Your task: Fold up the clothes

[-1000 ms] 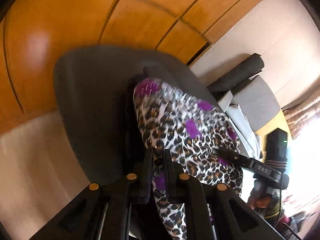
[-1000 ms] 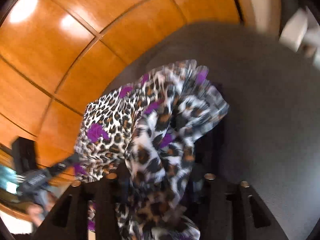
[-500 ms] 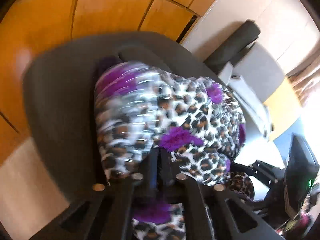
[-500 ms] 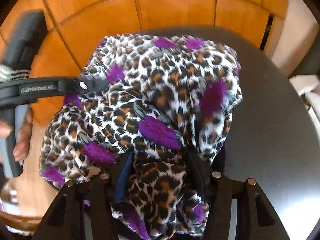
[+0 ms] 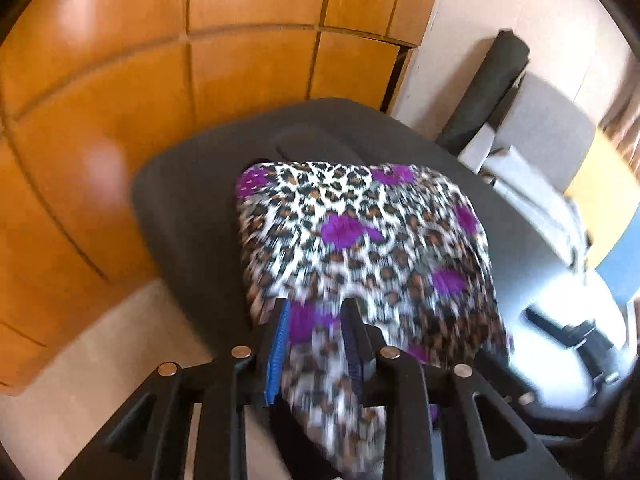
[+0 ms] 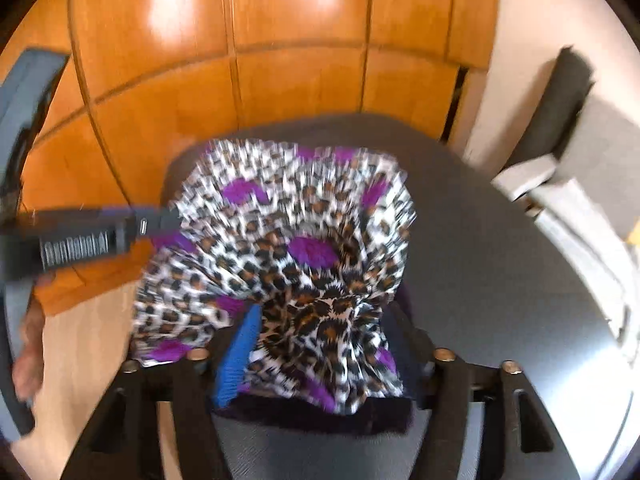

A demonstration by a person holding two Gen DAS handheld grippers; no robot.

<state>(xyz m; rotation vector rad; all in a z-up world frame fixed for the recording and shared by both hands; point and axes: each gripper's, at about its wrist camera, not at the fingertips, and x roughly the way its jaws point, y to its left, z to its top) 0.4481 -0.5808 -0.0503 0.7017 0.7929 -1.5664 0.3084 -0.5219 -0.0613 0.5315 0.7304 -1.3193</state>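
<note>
Now the leopard-print garment with purple blotches (image 5: pixel 360 240) lies bunched on the dark grey round table (image 5: pixel 188 208), towards its far edge by the orange wooden panelled wall (image 5: pixel 120 80), where a second ago it hung stretched up between the two tools. The left gripper (image 5: pixel 316 312), which half a second ago was pinched nearly together on the cloth, is opening: its blue-lined finger (image 5: pixel 280 344) and the dark one stand apart with a fold of the fabric lying loosely between them, and the blur leaves it unclear whether the pads touch it. The right gripper (image 6: pixel 320 344) is opening too and stands wider than before; a gathered hump of the garment (image 6: pixel 288 240) sits between its blue pad (image 6: pixel 236 360) and the opposite finger, and no squeeze on it shows. The left wrist view alone shows the near right edge of the table, bright with glare, the right tool's black fingers (image 5: pixel 568 336) over it, and beyond that a grey cushioned seat with a dark bolster (image 5: pixel 544 128). The right wrist view alone shows the left tool's black body with white lettering (image 6: pixel 76 244) reaching in from the left to the garment's left side, and a person's hand (image 6: pixel 28 352) on its grey handle over the pale floor (image 6: pixel 88 352) beside the table's (image 6: pixel 500 280) left edge.
</note>
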